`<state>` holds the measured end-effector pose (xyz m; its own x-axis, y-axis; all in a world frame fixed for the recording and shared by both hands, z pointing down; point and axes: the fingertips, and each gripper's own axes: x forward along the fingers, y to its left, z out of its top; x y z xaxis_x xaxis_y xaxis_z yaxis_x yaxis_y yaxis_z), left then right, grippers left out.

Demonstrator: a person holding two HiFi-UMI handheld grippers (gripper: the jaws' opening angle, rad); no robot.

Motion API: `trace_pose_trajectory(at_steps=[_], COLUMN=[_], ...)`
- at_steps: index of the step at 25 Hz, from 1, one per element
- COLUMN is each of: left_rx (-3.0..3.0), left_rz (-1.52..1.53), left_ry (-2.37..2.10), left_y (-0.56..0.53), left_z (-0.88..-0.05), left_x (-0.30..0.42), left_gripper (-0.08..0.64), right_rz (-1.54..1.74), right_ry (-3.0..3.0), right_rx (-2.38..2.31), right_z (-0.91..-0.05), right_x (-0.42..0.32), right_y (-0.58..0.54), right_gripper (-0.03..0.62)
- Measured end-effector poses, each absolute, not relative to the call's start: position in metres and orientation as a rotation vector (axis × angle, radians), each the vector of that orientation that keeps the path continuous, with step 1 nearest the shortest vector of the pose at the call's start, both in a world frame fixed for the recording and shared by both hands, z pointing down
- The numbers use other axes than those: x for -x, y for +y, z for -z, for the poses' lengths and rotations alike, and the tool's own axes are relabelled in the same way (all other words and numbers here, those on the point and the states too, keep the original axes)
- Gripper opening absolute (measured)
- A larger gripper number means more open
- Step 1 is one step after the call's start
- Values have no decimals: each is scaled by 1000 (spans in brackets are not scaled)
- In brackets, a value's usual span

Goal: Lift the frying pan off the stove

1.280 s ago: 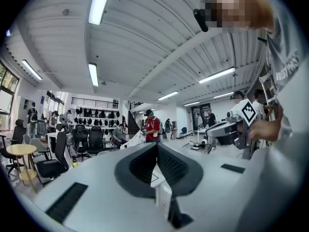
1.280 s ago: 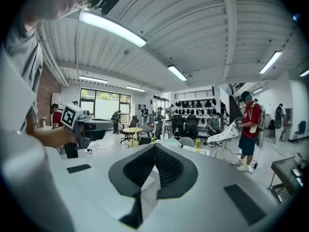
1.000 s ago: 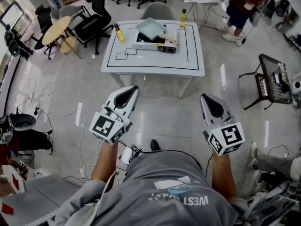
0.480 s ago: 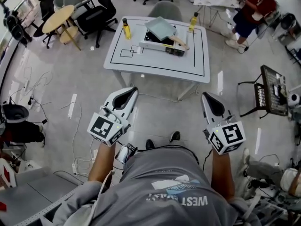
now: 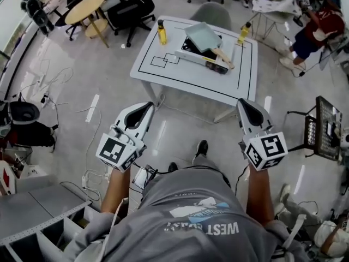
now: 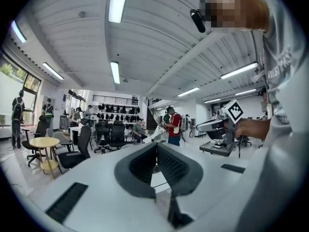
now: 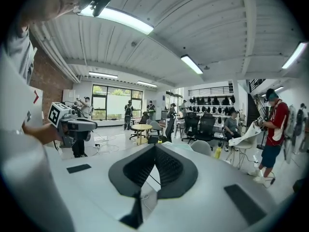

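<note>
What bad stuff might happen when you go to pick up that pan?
The left gripper and right gripper are both shut; unopened, they might just shove the frying pan on the stove. A yellow bottle stands near the pan's wooden handle and might get knocked over.

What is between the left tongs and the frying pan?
From the left tongs, the head view shows only grey floor, then the white table's black-lined top, up to the frying pan on the stove.
</note>
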<state>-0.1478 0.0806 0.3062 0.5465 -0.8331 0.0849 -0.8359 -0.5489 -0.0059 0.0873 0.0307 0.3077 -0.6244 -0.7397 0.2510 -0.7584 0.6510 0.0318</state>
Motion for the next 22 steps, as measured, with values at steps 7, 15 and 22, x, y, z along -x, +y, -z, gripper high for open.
trace_pose_trajectory(at_steps=[7,15,22], left_rx=[-2639,-2567,-2522], left_rz=[-136,-164,-226], left_ry=[-1603,-1714,-1796], left_y=[34,-6,-31], left_z=[-311,-311,-308], left_x=[135,111,90], left_gripper=[-2,-2,-2], right_rz=[-130,-133,-138], right_ry=[-2679,-2738,-2796], right_rx=[-1068,-929,-845], right_z=[-322,-331,-335], right_x=[-88,-96,-111], right_y=[-37,-98,-134], right_gripper=[9,9,9])
